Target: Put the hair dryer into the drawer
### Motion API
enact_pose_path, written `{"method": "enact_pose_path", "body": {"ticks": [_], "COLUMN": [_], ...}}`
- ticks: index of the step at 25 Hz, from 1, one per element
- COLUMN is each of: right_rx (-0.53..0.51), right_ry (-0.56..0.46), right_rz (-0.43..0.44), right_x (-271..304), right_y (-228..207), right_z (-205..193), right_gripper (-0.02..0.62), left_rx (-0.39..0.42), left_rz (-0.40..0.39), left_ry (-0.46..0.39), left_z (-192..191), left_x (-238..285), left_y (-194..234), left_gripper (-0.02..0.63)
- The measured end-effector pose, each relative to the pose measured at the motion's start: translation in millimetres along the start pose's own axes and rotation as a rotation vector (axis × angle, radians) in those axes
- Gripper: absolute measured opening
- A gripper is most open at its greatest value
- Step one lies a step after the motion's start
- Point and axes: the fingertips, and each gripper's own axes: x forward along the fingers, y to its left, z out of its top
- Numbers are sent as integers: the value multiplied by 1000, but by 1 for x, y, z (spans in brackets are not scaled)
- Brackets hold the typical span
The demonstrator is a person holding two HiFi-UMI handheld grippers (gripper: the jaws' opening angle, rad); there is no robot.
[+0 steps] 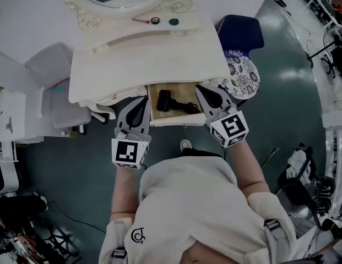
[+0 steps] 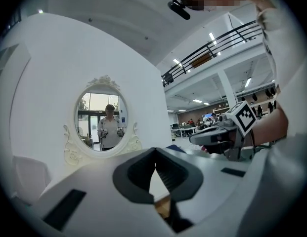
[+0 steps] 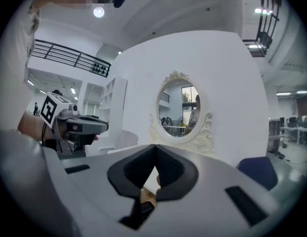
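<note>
From the head view, the hair dryer (image 1: 164,100) already lies inside the open drawer (image 1: 178,123) of the white vanity table (image 1: 148,59). It sits below and between the two grippers, and neither touches it. Its long axis runs across the drawer. The black body lies towards the left gripper (image 1: 143,104) and the cord (image 1: 188,108) trails towards the right gripper (image 1: 202,94), so the left hand is nearer the body and the right nearer the cord. Both grippers point level towards the table with their tips above the drawer's side edges, and both look clenched and empty. Beyond the right gripper stand a blue chair (image 1: 240,31) and a patterned cushion (image 1: 242,77). In the left gripper view the two dark pads (image 2: 138,174) meet at their tips with nothing caught. Through the wedge-shaped gap behind the tips shows only a sliver of wood, probably the drawer below. The oval mirror (image 2: 103,115) is straight ahead and the other gripper hangs off to the right. In the right gripper view the jaws are likewise pressed together on nothing, with the same wooden glimpse beneath and the mirror ahead. I judge the dryer placed. If anything is left, it is pushing the drawer front, which lies under and just short of both tips.
</note>
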Motion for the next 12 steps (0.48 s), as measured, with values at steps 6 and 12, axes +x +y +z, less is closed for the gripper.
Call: {"method": "enact_pose_path", "body": {"ticks": [6,12], "right_rx": [47,57], "right_ry": [-77,-89], "right_rz": [-75,-78], "right_x": [-15,-17], "right_y": [-4,0], "right_z": [23,29], "right_gripper": [6,5], "left_rx": [-35,-44], "left_rz": [21,21], "left_ry": [33,-2], "left_z": [12,19], "left_x": [-3,-8], "left_y": [6,7], "left_gripper": [14,14]}}
